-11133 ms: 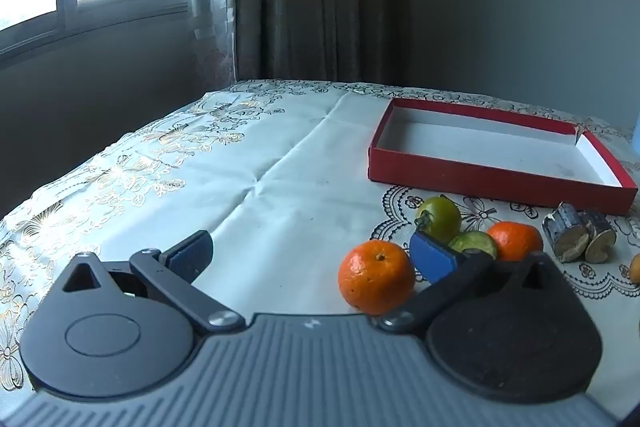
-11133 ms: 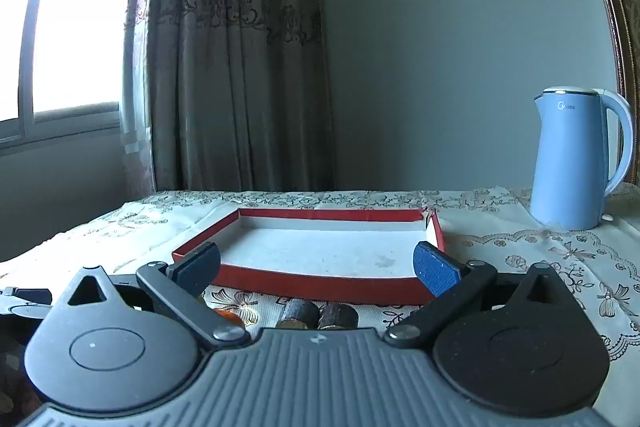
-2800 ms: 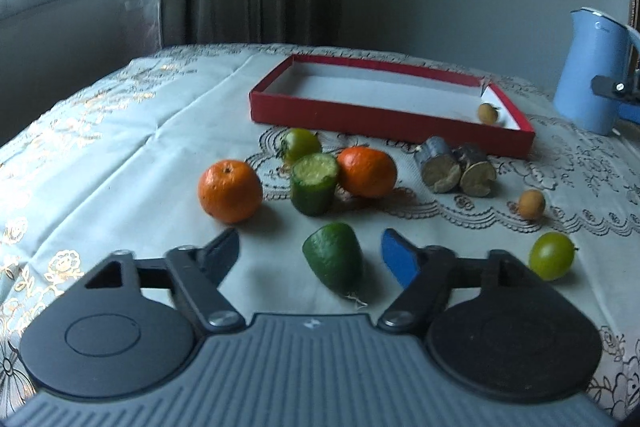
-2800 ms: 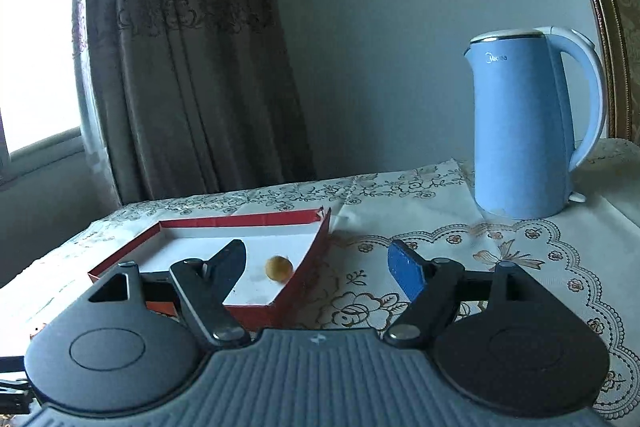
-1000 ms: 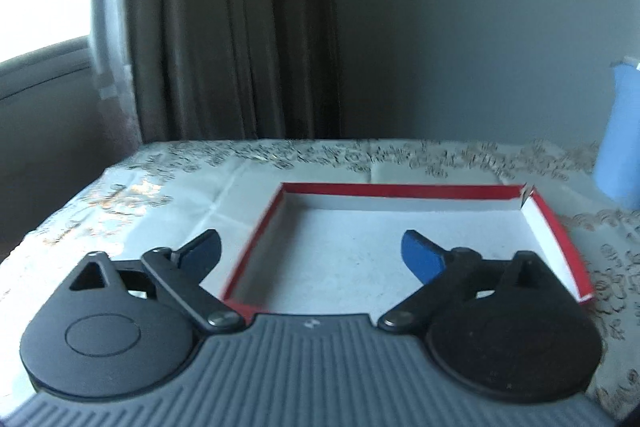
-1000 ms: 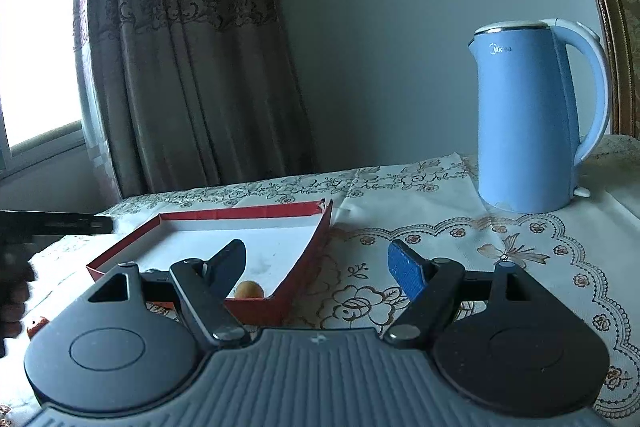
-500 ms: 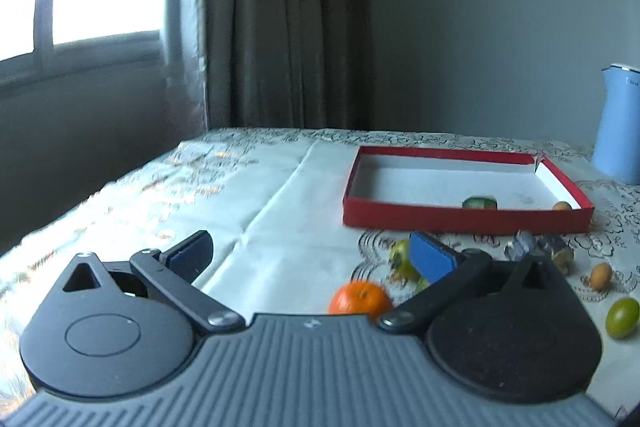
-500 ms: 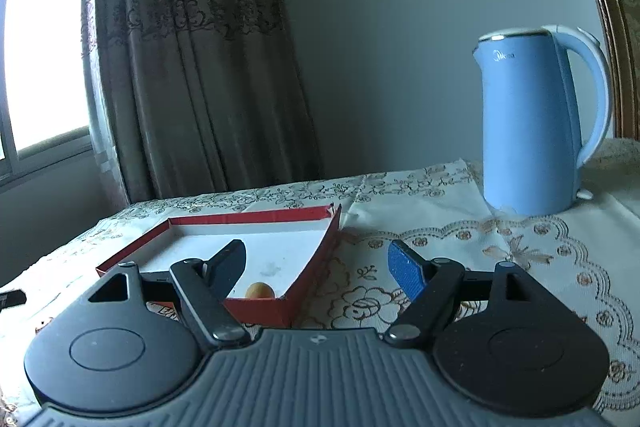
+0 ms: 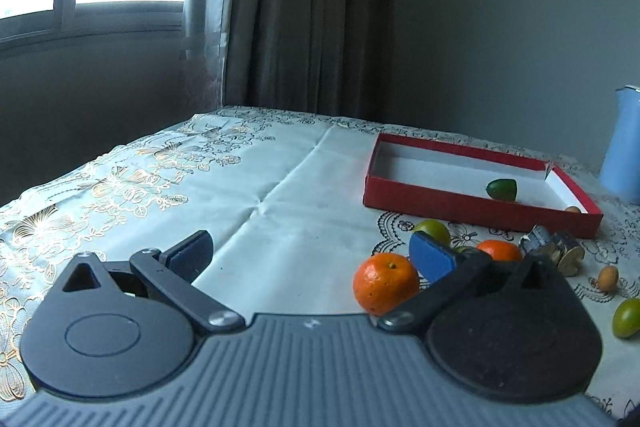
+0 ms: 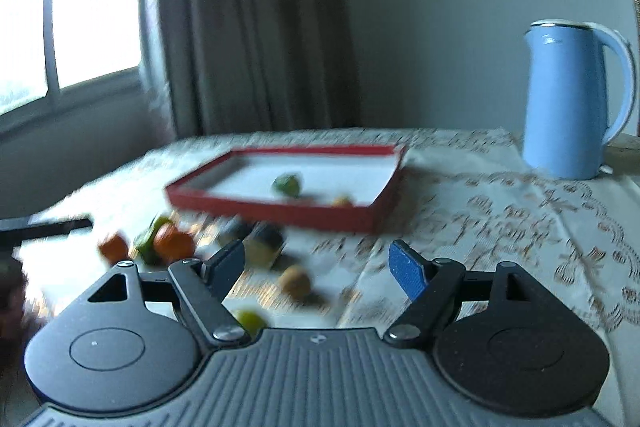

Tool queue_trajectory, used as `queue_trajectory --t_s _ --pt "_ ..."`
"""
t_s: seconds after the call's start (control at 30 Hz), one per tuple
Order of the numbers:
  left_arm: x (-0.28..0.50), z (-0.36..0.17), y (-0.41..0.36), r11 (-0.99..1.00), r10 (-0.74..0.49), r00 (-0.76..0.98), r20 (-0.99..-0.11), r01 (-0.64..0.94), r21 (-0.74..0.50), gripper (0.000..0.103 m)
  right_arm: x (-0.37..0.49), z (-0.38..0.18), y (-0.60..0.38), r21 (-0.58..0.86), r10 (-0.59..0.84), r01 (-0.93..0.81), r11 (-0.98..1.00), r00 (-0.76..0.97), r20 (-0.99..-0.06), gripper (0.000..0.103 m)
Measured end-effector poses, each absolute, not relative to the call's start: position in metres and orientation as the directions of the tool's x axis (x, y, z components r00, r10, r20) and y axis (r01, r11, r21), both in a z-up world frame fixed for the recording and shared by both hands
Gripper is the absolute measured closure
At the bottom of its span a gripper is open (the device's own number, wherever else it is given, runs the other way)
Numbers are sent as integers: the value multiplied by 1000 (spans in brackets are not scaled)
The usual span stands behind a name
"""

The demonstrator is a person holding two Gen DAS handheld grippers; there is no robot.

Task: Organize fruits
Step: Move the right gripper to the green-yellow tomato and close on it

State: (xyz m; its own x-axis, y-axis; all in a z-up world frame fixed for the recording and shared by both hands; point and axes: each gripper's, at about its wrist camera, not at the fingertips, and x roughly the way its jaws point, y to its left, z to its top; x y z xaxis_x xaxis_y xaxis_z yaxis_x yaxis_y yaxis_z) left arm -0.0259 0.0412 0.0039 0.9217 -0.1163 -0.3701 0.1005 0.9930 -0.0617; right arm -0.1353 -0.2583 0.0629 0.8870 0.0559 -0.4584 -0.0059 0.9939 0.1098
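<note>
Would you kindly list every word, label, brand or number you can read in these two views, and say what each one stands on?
None can be read in either view.
Blue kettle: a faint dark mark near the top of its body, too small and blurred to read.
Red tray: plain walls, no print visible.
Tablecloth: floral and lace pattern only, no lettering.
Left gripper and right gripper: no lettering; only a tiny unreadable mark on each housing.

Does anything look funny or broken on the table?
Yes: the red box has a torn far right corner, its flap sticking up. Two brown cut log-like pieces lie among the fruit.
</note>
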Motion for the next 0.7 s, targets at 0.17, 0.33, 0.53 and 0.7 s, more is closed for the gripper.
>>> queue_trajectory --t_s 0.17,0.33,0.53,0.7 --pt "-27 5 43 992 -124 925 -360 105 -71 0 -131 48 -230 26 32 -21 999 842 -539 24" --pt "-25 4 43 992 -125 922 -365 106 -74 0 -120 37 -218 -20 13 -31 999 808 -590 24" --pt "-24 4 43 991 -131 918 -375 111 -76 0 -111 35 -210 -21 35 -61 998 786 -618 36" --pt "-24 3 44 990 -135 915 -380 112 -82 0 -104 33 -200 -37 44 -87 996 771 -635 41"
